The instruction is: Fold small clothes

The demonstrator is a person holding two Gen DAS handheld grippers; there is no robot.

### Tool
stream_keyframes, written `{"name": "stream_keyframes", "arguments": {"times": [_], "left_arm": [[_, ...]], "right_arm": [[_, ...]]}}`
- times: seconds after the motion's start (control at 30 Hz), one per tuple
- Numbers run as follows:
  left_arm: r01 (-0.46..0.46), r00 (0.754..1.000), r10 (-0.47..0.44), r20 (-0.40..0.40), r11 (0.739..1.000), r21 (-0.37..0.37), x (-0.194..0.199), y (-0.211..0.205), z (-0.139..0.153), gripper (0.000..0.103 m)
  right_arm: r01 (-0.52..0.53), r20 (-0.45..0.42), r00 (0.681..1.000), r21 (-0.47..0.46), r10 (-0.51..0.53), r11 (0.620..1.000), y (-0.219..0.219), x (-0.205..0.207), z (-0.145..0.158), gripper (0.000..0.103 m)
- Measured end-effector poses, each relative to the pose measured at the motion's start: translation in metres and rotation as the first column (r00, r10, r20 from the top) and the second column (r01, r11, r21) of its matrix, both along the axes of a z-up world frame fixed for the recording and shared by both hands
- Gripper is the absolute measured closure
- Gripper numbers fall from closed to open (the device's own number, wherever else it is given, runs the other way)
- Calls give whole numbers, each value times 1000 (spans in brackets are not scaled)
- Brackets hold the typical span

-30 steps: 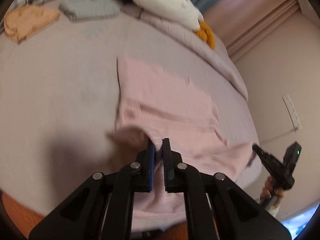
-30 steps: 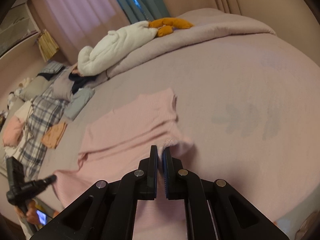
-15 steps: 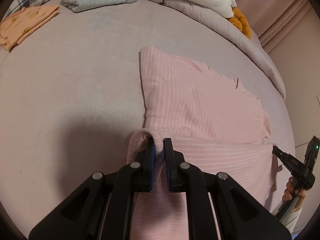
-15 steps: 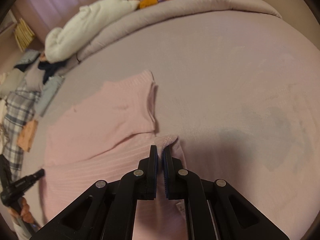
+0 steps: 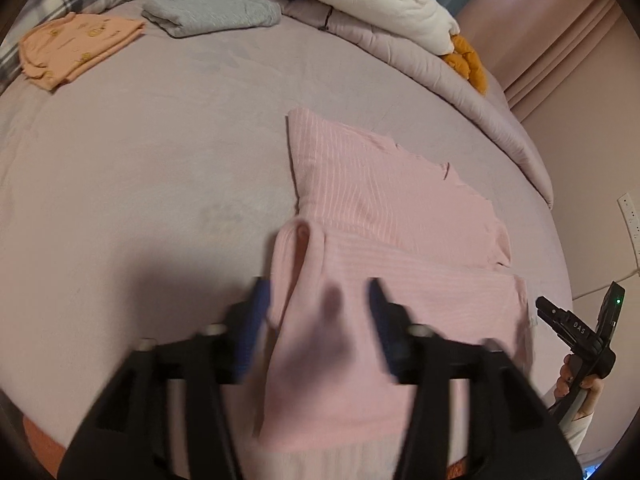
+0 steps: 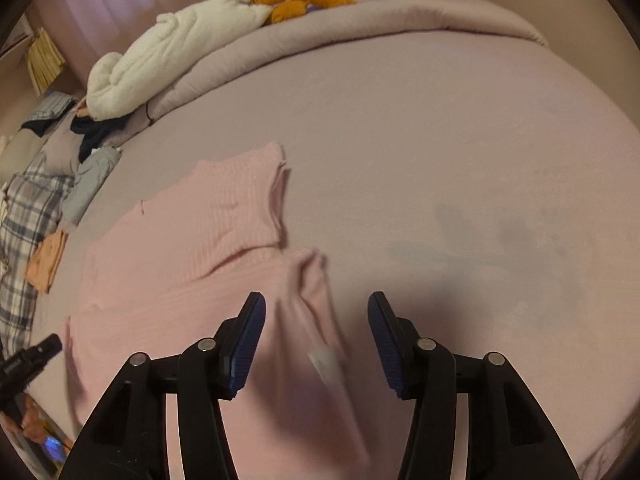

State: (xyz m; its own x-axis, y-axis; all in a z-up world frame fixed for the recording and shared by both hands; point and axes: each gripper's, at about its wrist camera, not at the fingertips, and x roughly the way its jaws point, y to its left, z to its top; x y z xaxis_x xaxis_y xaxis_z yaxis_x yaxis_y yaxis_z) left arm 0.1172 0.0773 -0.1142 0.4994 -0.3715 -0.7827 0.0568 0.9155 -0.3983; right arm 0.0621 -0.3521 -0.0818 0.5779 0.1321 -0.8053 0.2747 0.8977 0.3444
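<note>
A pink ribbed top (image 5: 392, 216) (image 6: 192, 240) lies on the mauve bed (image 5: 140, 200), its near part folded up over the far part. My left gripper (image 5: 318, 300) hovers over the fold's left corner, jaws opening, the cloth lying loose between the pads and not pinched. My right gripper (image 6: 316, 312) stands over the fold's right corner, jaws also opening, the cloth and its white label (image 6: 326, 364) free between them. Each gripper shows at the edge of the other's view, the right gripper (image 5: 576, 332) in a hand, the left gripper (image 6: 28, 360) low at the left.
Folded orange (image 5: 76, 48) and grey (image 5: 212, 12) garments lie at the far left of the bed. A white fleece (image 6: 168, 56), an orange plush (image 6: 300, 0), dark clothes and a plaid cloth (image 6: 24, 216) sit along the rolled duvet (image 6: 360, 28). A wall stands on the right.
Both grippers carried the top's near edge forward and down over the rest, then their jaws spread and let go of the corners, which now rest on the bed.
</note>
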Motion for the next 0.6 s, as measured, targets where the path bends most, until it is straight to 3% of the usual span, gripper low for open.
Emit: {"name": "stream_keyframes", "arguments": {"times": [0.17, 0.37, 0.43, 0.6], "left_arm": [[13, 1000, -13, -21, 1000, 14, -26, 0, -8, 37], [5, 997, -4, -72, 1000, 20, -44, -1, -29, 38], [9, 997, -8, -82, 1000, 10, -46, -2, -35, 38], [16, 993, -19, -116, 999, -30, -48, -5, -45, 41]], "right_arm": [[0, 8, 1000, 71, 0, 998, -11, -41, -3, 50], [-10, -21, 1000, 136, 13, 991, -8, -51, -27, 51], [0, -24, 1000, 163, 4, 987, -6, -50, -33, 61], [-17, -21, 1000, 186, 21, 982, -3, -52, -36, 71]]}}
